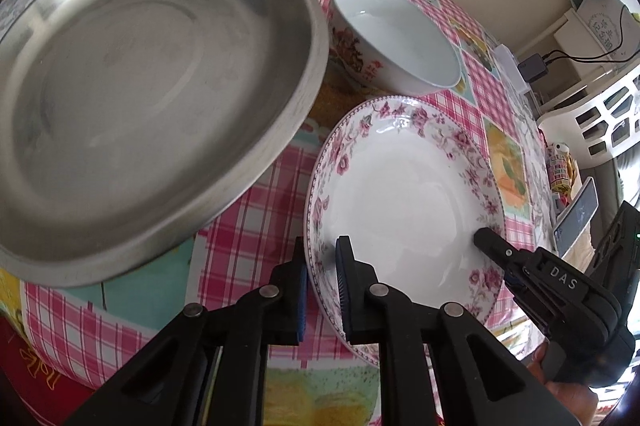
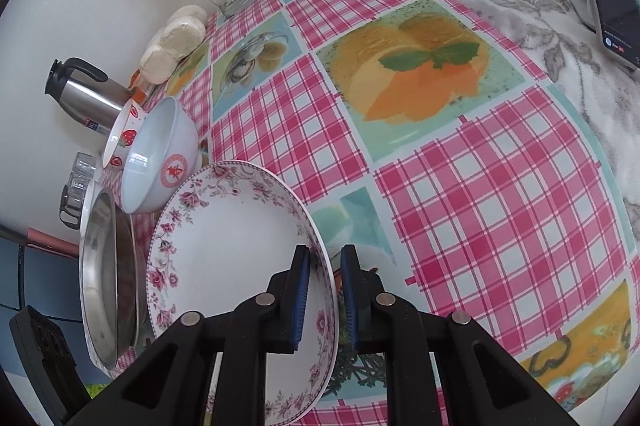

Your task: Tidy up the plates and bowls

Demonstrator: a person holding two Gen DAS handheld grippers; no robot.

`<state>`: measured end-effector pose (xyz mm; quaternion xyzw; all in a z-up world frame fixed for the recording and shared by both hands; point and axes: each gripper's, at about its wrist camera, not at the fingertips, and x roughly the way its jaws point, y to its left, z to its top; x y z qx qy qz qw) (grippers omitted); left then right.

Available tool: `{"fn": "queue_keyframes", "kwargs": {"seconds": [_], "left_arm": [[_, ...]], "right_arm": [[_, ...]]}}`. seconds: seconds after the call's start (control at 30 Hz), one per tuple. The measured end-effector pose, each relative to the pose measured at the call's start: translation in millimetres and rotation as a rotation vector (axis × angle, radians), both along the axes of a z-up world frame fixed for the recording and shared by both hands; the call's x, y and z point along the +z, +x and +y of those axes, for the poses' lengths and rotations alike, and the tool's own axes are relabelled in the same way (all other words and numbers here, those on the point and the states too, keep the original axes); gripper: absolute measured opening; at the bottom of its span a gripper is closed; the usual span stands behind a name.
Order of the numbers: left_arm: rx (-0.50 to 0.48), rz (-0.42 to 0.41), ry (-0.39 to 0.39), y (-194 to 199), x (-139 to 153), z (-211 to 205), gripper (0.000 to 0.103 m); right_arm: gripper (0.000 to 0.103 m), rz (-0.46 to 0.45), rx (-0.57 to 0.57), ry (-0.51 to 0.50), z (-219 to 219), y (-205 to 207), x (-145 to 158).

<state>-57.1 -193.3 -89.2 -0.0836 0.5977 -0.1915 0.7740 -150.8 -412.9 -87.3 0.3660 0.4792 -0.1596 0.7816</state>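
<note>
Steel pan (image 1: 152, 113) sat at the left, on the checked tablecloth (image 1: 248, 238). Left gripper (image 1: 322, 290) was clamped on the near-left rim of the floral plate (image 1: 404, 201), beside a white bowl (image 1: 396, 37). Right gripper (image 2: 325, 300) pinched the plate's opposite rim.

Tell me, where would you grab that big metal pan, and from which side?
Probably by its rim. The metal pan is wide and shallow with a thin upright wall, so a finger inside and one outside could pinch it. Come from the near edge, beside the floral plate; the bowls crowd its far side.
</note>
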Motion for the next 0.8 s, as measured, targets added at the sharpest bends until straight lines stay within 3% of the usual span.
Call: {"fn": "queue_keyframes", "kwargs": {"seconds": [0.8], "left_arm": [[-0.045, -0.005, -0.007, 2.6, 1.6, 1.4, 0.014]], "right_arm": [[0.017, -0.022, -0.012, 0.022, -2.3, -5.5, 1.0]]}}
